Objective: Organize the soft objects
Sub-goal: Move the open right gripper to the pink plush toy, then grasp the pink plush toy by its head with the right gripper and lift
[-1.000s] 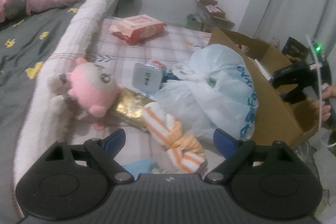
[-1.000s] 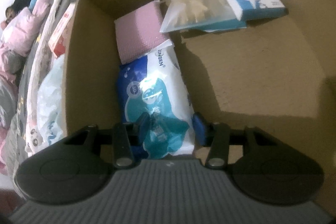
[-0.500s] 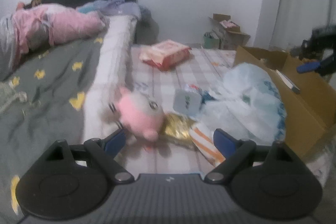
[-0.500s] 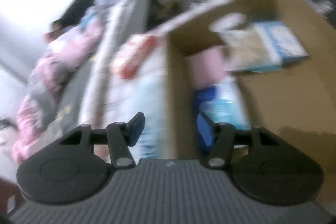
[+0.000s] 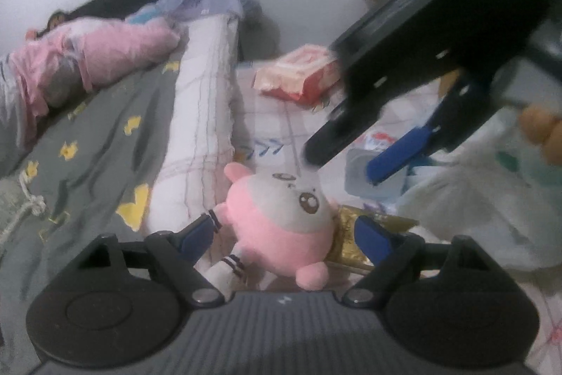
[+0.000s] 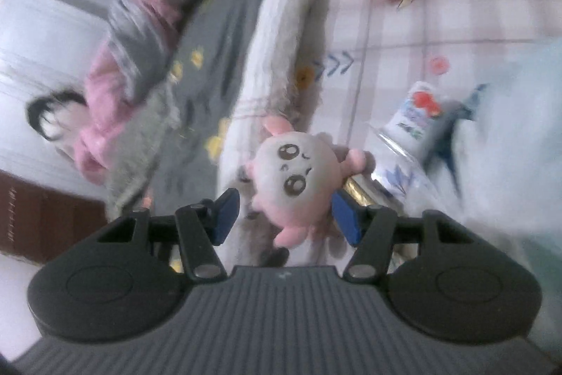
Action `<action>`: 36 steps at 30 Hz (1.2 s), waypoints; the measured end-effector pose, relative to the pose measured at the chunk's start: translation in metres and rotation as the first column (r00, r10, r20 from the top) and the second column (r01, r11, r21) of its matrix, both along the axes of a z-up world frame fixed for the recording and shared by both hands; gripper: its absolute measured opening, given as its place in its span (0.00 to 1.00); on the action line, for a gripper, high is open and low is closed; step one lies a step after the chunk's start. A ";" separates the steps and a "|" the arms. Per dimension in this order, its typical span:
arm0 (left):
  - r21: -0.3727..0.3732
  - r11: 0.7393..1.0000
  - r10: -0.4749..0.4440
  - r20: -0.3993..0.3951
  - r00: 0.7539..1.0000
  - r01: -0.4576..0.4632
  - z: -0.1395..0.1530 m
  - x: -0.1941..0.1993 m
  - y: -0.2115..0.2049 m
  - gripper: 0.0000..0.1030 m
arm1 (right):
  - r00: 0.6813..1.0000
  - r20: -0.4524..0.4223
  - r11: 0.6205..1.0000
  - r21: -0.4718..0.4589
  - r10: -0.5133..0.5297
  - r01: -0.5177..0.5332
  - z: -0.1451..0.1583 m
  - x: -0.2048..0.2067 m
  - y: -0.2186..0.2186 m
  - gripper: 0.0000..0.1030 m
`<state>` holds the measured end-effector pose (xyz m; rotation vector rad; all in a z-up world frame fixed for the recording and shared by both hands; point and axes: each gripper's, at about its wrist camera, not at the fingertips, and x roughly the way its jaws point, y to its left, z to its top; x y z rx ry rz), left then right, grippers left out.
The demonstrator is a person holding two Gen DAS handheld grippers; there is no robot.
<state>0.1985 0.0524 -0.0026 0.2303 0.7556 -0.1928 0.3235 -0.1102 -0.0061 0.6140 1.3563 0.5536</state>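
Largest in sight: a bed with a grey quilt [image 5: 87,136] dotted with yellow shapes, a long white bolster roll [image 5: 200,115] along its edge, and a pink bundle of bedding [image 5: 116,48] at the head under a dark headboard. Beside the bolster, a pale checked sheet [image 5: 277,125] with small printed motifs, blue arrow marks among them. At the right, a large translucent white plastic bag [image 5: 484,209], crumpled, crowding in close from the right; print on it too blurred to read. Farther back on the sheet, a red-and-white soft pack [image 5: 298,78], lettering illegible. Near the bag, a small white packet with red and blue print [image 6: 414,115], text unreadable, and a gold foil wrapper [image 5: 351,234] tucked against the toy.

In the middle, on the sheet against the bolster: a round pink-and-white plush toy [image 5: 281,220] with big brown eyes, lying on its side, one pink foot toward the left camera.

Left gripper [image 5: 286,236]: blue pads spread wide on either side of the plush, not pressing it. Right gripper [image 6: 286,215]: reaching in from above in the left view, jaws just been opening, now at a middling gap with the plush framed between the blue pads; no squeeze visible, contact on the right pad hard to judge through blur.
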 end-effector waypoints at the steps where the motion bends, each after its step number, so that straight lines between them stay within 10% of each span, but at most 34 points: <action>1: -0.007 1.000 0.002 -0.011 1.000 -0.002 -0.003 0.004 0.002 0.84 | 1.000 -0.011 1.000 -0.021 0.022 -0.022 -0.008 0.008 0.011 0.56; 18: -0.078 0.991 0.097 -0.135 0.986 -0.109 -0.017 0.032 0.017 0.74 | 0.998 -0.044 0.999 0.003 0.052 -0.051 -0.053 0.038 0.053 0.62; 36: -0.126 0.992 0.030 0.155 0.988 -0.010 0.108 -0.042 -0.065 0.73 | 0.973 0.232 0.995 0.097 0.003 -0.026 0.085 -0.034 -0.035 0.61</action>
